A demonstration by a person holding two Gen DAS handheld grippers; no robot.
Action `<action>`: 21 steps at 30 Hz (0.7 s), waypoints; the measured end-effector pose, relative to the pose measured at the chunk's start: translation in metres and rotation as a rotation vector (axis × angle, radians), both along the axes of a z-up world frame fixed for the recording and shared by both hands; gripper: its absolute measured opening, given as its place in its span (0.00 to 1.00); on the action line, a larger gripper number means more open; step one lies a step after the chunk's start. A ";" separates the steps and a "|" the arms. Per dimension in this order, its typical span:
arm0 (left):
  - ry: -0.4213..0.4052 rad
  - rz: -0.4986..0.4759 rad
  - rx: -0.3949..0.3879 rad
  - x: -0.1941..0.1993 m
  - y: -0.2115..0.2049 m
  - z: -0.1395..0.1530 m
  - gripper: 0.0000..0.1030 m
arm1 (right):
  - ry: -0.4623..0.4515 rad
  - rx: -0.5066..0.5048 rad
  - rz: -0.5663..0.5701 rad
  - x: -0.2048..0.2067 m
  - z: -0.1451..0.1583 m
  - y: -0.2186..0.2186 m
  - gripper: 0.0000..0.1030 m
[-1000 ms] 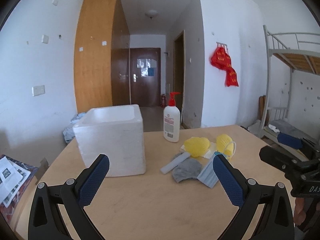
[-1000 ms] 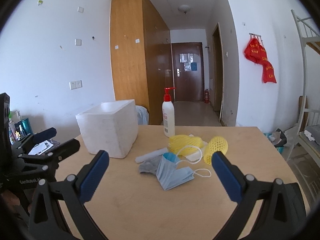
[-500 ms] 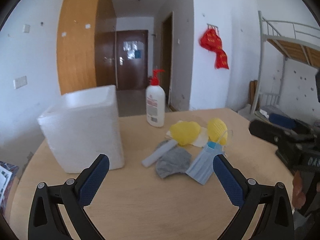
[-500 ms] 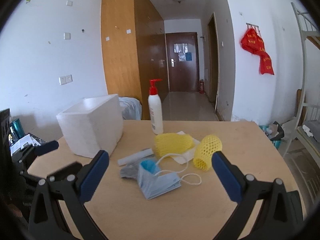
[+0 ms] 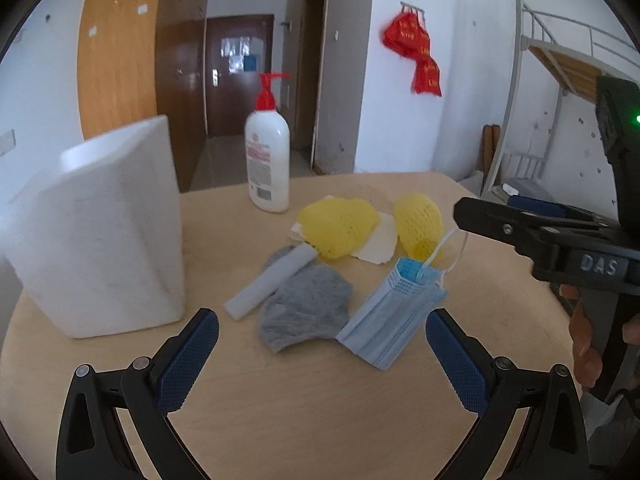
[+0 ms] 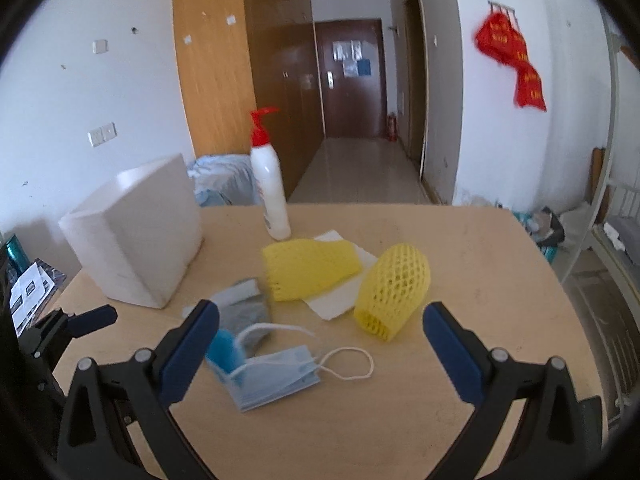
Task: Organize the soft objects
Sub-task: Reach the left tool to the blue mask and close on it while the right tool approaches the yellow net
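Observation:
A pile of soft things lies mid-table: a folded blue face mask [image 5: 394, 312] [image 6: 272, 376], a grey cloth [image 5: 308, 312] [image 6: 244, 312], a pale flat strip [image 5: 270, 284], two yellow foam nets [image 5: 340, 226] [image 5: 418, 224] [image 6: 310, 268] [image 6: 394, 290] and white paper [image 5: 376, 246] [image 6: 340, 300]. A white foam box [image 5: 104, 240] [image 6: 138, 240] stands to their left. My left gripper [image 5: 322, 354] is open, just short of the cloth and mask. My right gripper [image 6: 320, 350] is open over the mask, and shows at the right of the left wrist view [image 5: 516, 220].
A white pump bottle with a red top [image 5: 268, 164] [image 6: 272, 196] stands behind the pile. The round wooden table [image 5: 304, 412] [image 6: 480, 252] has bare room in front and to the right. A hand [image 5: 584, 340] holds the right tool. Papers [image 6: 32, 292] lie off the left edge.
Both grippers have moved forward and lower toward the pile, so the soft things look larger. Both stay open. Nothing on the table has moved.

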State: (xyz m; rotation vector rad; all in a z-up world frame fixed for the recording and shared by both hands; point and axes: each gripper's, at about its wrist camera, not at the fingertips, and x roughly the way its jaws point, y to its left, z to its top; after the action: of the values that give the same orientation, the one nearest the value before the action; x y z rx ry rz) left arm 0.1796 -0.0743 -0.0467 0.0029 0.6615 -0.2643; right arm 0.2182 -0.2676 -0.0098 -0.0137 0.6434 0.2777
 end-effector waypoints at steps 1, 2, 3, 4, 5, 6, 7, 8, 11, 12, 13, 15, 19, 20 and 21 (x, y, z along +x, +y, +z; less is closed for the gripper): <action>0.012 -0.003 -0.003 0.005 -0.002 -0.003 1.00 | 0.014 -0.004 -0.004 0.004 -0.002 -0.002 0.97; 0.024 -0.003 -0.006 0.009 -0.003 -0.004 1.00 | 0.035 -0.004 -0.008 0.011 -0.006 -0.005 0.97; 0.033 -0.008 -0.016 0.012 -0.004 -0.005 1.00 | 0.050 -0.001 -0.009 0.015 -0.009 -0.008 0.96; 0.039 -0.009 -0.025 0.016 -0.006 -0.007 1.00 | 0.063 -0.001 -0.014 0.018 -0.010 -0.011 0.96; 0.043 -0.004 -0.022 0.020 -0.008 -0.009 1.00 | 0.076 -0.001 -0.023 0.021 -0.013 -0.015 0.94; 0.045 -0.003 -0.019 0.022 -0.010 -0.010 1.00 | 0.086 0.001 -0.029 0.025 -0.015 -0.020 0.94; 0.049 0.000 -0.018 0.023 -0.011 -0.011 1.00 | 0.092 0.002 -0.031 0.029 -0.017 -0.023 0.94; 0.060 0.000 -0.018 0.027 -0.014 -0.013 0.99 | 0.099 0.000 -0.036 0.032 -0.018 -0.026 0.94; 0.083 -0.014 -0.015 0.032 -0.024 -0.019 0.99 | 0.114 -0.016 -0.042 0.040 -0.022 -0.031 0.94; 0.086 -0.018 -0.012 0.033 -0.027 -0.020 0.99 | 0.115 -0.017 -0.041 0.041 -0.022 -0.032 0.94; 0.089 -0.021 -0.008 0.036 -0.030 -0.021 0.99 | 0.114 -0.016 -0.036 0.043 -0.022 -0.033 0.94; 0.092 -0.026 -0.003 0.039 -0.035 -0.024 0.99 | 0.119 -0.019 -0.031 0.047 -0.023 -0.034 0.94; 0.113 -0.036 -0.011 0.043 -0.041 -0.029 0.97 | 0.130 0.008 -0.027 0.054 -0.025 -0.040 0.94; 0.116 -0.039 -0.010 0.044 -0.043 -0.029 0.96 | 0.131 0.012 -0.025 0.055 -0.025 -0.040 0.94; 0.118 -0.044 -0.006 0.044 -0.045 -0.030 0.96 | 0.131 0.012 -0.024 0.057 -0.026 -0.040 0.94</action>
State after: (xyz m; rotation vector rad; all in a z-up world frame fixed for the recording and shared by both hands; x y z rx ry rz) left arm 0.2241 -0.1195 -0.0767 -0.0041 0.7782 -0.3108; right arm 0.2754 -0.3081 -0.0357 0.0240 0.7715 0.2609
